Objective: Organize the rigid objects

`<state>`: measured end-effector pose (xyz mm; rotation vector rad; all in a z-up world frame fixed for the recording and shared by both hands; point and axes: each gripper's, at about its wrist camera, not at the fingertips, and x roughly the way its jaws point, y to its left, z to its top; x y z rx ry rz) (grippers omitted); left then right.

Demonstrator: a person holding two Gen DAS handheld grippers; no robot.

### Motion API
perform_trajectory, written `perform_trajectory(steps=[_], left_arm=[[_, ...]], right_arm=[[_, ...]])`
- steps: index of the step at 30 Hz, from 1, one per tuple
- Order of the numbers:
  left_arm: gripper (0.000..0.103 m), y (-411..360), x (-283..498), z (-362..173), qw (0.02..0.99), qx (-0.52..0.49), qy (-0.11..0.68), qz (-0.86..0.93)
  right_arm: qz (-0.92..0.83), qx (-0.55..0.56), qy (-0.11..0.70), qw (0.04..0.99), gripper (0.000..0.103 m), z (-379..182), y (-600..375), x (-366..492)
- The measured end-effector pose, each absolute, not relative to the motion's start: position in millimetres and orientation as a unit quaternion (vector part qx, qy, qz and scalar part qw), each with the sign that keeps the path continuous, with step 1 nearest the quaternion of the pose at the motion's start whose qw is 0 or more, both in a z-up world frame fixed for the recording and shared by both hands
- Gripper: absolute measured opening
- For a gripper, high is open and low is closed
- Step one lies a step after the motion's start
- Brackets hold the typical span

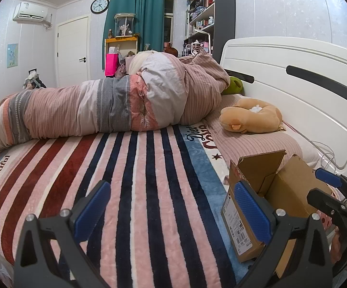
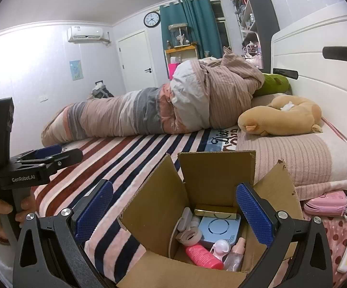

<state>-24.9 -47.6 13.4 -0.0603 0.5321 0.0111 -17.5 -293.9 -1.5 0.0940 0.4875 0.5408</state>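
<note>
**Bedroom sort: box full, both grippers empty**

Striped blanket [image 1: 135,192] covers the bed, a rolled quilt [image 1: 115,105] lies across it, and an orange plush toy [image 2: 283,117] rests on the pillow by the white headboard [image 1: 293,91]. And there's the cardboard box [image 2: 163,206], flaps up, sitting on the blanket right under the right gripper [image 2: 173,212], whose jaws are spread wide with nothing between them. Inside the box: a blue device [image 2: 221,228], a gold bar-shaped case [image 2: 215,210], a roll of tape [image 2: 192,235], a pink bottle [image 2: 203,254] and a clear pinkish bottle [image 2: 235,254]. Over on the left, the left gripper [image 1: 171,212] hangs above bare blanket, jaws also wide apart, the box just beside its right finger. A pink pouch [image 2: 324,205] lies near the box.
</note>
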Motion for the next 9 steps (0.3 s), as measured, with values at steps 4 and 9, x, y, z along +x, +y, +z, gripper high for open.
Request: perform_trajectory(steps=[4, 9], left_arm=[[0.102, -47.1, -24.8, 13.5, 0.964, -0.030, 0.263, 0.006], [0.102, -47.3, -25.0, 13.4, 0.964, -0.030, 0.263, 0.008]], right_arm=[[0.265, 0.047, 0.238, 0.933, 0.103, -1.1, -293.7, -17.8], [0.264, 0.046, 0.239, 0.933, 0.103, -0.9, -292.9, -18.3]])
